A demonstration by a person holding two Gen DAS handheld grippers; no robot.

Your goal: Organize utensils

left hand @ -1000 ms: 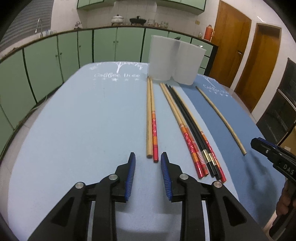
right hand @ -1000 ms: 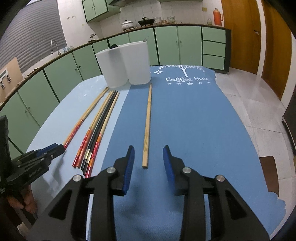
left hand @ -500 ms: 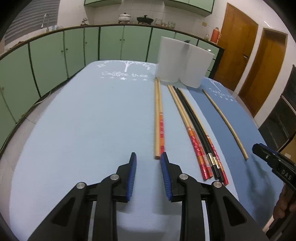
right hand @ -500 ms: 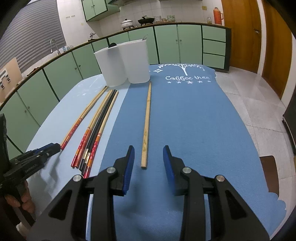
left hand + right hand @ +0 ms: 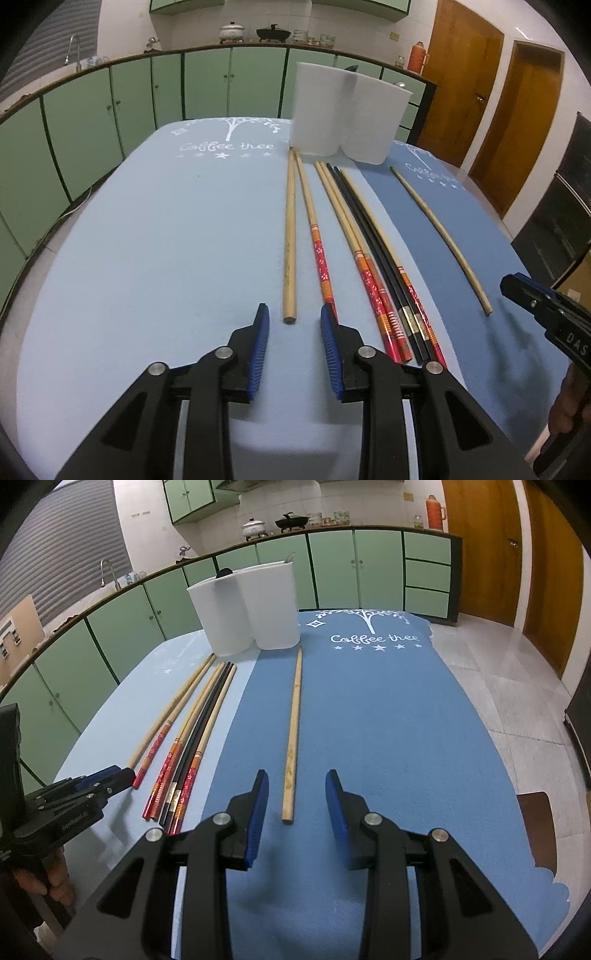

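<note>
Swung rightward since a second ago, so that the plain wooden chopstick [image 5: 290,240] now lines up with the gap of the left gripper [image 5: 291,323], where the red-patterned one [image 5: 318,254] beside it lined up before; right-hand view unchanged.

Underneath it all, a pale blue mat [image 5: 166,240] and a darker blue mat [image 5: 369,720] side by side, each printed "Coffee tree". At the far edge, straddling their seam, two white plastic holders [image 5: 245,609] touching each other. In front of them, lying lengthwise: a bundle of red-patterned and black chopsticks [image 5: 373,258] on the pale mat, and a lone bamboo chopstick [image 5: 293,731] well apart on the dark one.

Left gripper spread, pinching nothing, fingers just short of the plain stick's near end. Right gripper [image 5: 295,801] likewise spread and empty, fingertips flanking the lone chopstick's near end without touching.
</note>
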